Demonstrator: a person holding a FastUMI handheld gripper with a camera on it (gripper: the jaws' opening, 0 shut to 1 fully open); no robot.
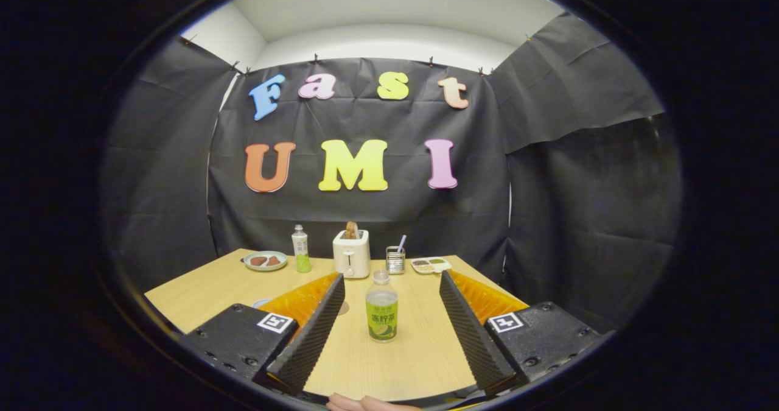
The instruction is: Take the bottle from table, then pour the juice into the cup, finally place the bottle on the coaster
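Tongs (389,289) spread wide, low in the frame, pinching nothing. Bottle (381,307) upright on the table (201,289), between the fingers, touching neither. Behind it, mid-frame: toaster (352,253), second bottle (300,249), plate (265,260). Maybe a cup's rim (263,302) beside the left finger.

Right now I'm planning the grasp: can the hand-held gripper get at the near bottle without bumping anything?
Probably yes. The hand-held gripper is open, and the near bottle stands upright between its fingers with bare table on both sides. The toaster and second bottle stand well beyond.
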